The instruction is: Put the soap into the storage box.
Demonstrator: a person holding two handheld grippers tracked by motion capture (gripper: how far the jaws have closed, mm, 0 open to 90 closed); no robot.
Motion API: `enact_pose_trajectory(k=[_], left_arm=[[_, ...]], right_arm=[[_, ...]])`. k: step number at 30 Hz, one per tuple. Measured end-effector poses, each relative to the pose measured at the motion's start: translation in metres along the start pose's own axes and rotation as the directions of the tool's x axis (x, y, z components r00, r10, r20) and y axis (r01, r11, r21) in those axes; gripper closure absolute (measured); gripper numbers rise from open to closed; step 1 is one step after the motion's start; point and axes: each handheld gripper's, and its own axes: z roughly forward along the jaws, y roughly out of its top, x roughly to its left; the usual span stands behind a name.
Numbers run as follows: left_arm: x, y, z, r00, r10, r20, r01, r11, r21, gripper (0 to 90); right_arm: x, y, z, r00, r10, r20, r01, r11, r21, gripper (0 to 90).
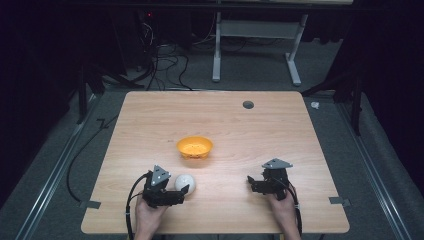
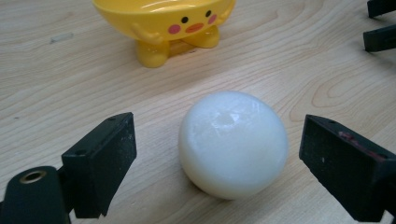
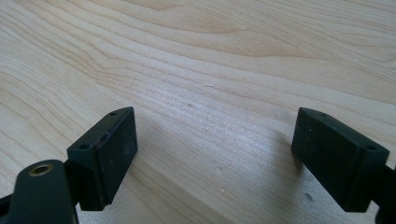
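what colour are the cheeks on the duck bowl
Pink round cheeks on the yellow plastic duck-faced bowl, clearest in the left gripper view.

bowl [image 2: 164, 23]: top cut off by frame edge
right gripper [image 2: 380, 25]: only jaw tips visible at frame edge

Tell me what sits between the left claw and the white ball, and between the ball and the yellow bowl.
Nothing visible does. The left claw is open with the white ball between its jaws, a gap on each side. Bare table lies between the ball and the yellow bowl beyond it.
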Motion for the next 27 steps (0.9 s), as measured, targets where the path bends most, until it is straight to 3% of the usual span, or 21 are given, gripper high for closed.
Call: enact_pose_trajectory(k=[8,27], left_arm=[[-0.010,0.002,0.015,0.9993,0.037,-0.007,-0.037,0.9981,0.049,10.9],[-0.013,0.000,0.036,0.9984,0.040,-0.040,-0.035,0.9934,0.109,14.8]], right_arm=[[0.000,0.000,0.000,1.0000,-0.001,0.000,0.001,1.000,-0.001,15.1],[0.000,0.000,0.000,1.0000,-0.004,0.000,0.004,1.000,-0.002,15.1]])
